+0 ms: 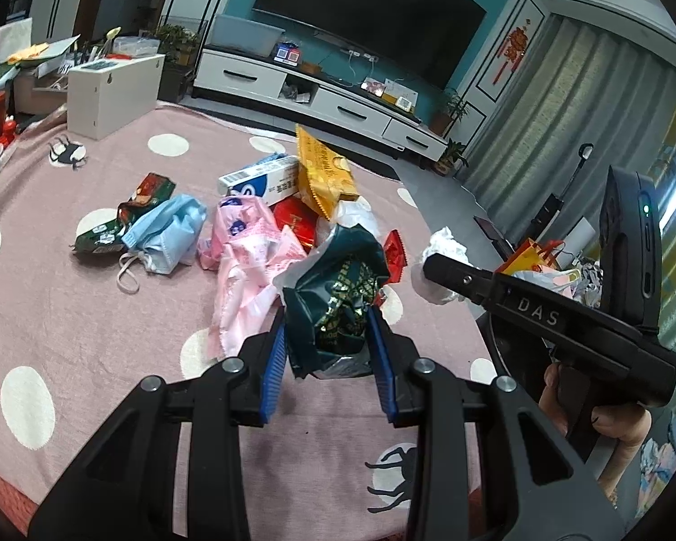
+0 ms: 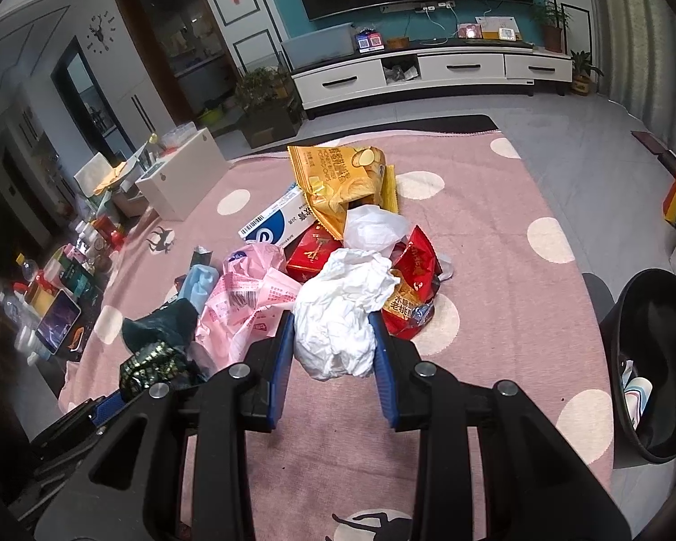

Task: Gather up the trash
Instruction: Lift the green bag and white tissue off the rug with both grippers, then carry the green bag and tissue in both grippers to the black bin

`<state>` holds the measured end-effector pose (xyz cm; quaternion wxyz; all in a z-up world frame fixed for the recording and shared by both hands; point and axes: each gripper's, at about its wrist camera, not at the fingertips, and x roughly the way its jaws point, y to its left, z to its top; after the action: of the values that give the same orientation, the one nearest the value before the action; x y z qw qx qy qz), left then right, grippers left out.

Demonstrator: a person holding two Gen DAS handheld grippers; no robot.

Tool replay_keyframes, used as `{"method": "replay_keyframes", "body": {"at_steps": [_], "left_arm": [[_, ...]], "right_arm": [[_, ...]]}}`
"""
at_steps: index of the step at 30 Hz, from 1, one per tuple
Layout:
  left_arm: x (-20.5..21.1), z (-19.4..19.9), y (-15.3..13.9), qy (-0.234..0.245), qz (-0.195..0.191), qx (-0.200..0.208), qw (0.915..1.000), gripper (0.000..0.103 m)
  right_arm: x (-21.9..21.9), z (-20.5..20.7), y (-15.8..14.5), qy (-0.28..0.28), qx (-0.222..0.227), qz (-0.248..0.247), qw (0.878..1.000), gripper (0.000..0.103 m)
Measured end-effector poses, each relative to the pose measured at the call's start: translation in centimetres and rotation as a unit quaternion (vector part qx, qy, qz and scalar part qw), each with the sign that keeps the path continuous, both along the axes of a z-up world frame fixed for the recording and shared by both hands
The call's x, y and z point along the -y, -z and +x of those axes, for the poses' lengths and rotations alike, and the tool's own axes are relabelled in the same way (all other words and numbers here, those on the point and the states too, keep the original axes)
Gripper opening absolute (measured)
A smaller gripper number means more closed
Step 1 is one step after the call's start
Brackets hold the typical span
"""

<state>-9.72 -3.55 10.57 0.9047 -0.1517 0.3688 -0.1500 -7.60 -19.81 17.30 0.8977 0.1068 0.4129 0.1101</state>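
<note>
Gripping a dark green foil wrapper (image 1: 338, 311) between its blue pads, the left hand-held gripper (image 1: 331, 351) holds it just above the pink dotted cloth (image 1: 90, 315) that covers the desk. The right hand-held gripper (image 2: 333, 351) is closed on a crumpled white paper ball (image 2: 342, 315), which looks lifted slightly off the pile.

Only the left wrist view shows the light blue face mask (image 1: 166, 234) in full, with a second green wrapper (image 1: 126, 212) beside it, and the body of the other hand-held gripper marked DAS with fingers of the person's hand under it. Only the right wrist view shows the black bin (image 2: 653, 369) at the desk's right edge, with something pale inside, and the red-and-gold snack bag (image 2: 414, 284) just beyond the paper ball.

Both views share one yellow chip bag (image 2: 342, 185), one white-and-blue carton (image 2: 275, 221), one red box (image 2: 313, 248), one pink plastic bag (image 2: 248, 306) and one loose white tissue (image 2: 374, 225), all heaped together at the middle of the cloth. One white box (image 1: 112, 90) stands apart at the far left corner.
</note>
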Motion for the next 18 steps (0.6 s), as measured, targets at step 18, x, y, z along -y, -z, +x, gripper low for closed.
{"method": "replay_keyframes", "body": {"at_steps": [18], "left_arm": [[9.0, 0.7, -2.0, 0.054, 0.025, 0.027, 0.9979, 0.035]], "right_arm": [[8.6, -3.0, -3.5, 0.126, 0.063, 0.015, 0.990, 0.034]]}}
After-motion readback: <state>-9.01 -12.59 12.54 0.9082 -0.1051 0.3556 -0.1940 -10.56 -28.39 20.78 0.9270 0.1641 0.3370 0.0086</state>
